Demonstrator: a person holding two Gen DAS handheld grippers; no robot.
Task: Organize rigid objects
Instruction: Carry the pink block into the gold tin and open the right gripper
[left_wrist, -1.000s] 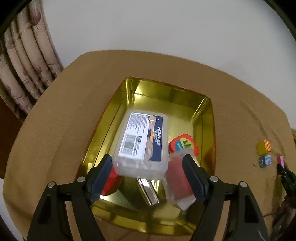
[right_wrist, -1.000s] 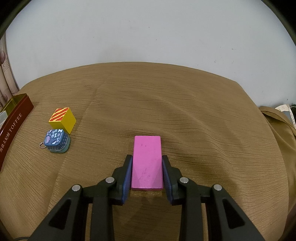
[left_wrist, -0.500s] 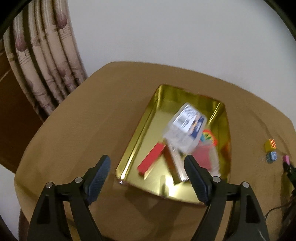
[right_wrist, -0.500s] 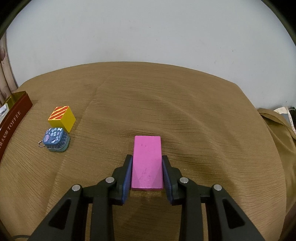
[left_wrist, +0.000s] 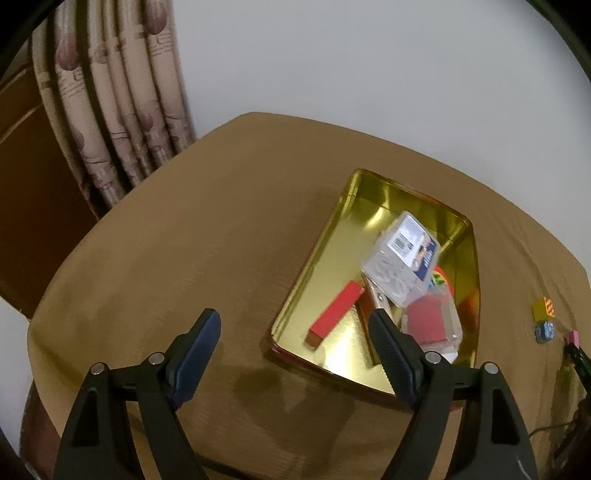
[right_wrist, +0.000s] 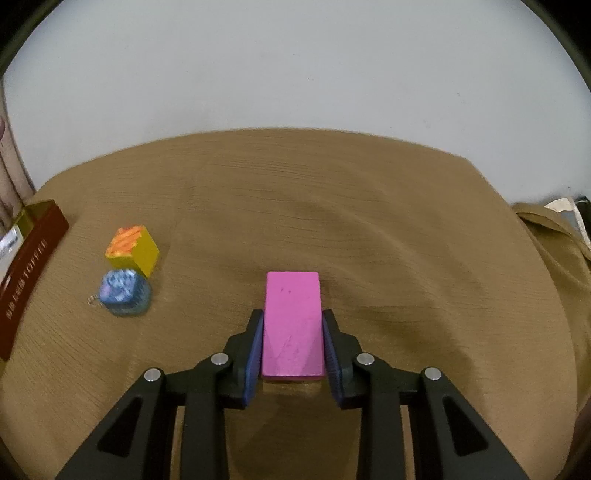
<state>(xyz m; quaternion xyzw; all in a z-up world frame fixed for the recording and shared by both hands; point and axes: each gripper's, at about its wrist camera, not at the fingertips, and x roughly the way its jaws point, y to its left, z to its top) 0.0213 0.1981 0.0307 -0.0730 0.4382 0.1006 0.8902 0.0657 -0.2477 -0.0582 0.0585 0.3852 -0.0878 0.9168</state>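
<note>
Curtain (left_wrist: 110, 122): hangs at far left, behind the desk (left_wrist: 192, 258).
Left tongs (left_wrist: 295, 354): spread wide, gripping nothing, above bare cloth near the tin's corner.
Gold tin (left_wrist: 332, 236): holds a red block (left_wrist: 334, 314), a tilted clear plastic box (left_wrist: 400, 264), a metal clip and a red-filled clear case (left_wrist: 432, 326).
Yellow cube (right_wrist: 133, 251): just right of the tin, touching the blue keychain tin (right_wrist: 123, 291).
Right tongs (right_wrist: 292, 347): closed against the sides of the pink block (right_wrist: 292, 325), which lies flat on the desk.
</note>
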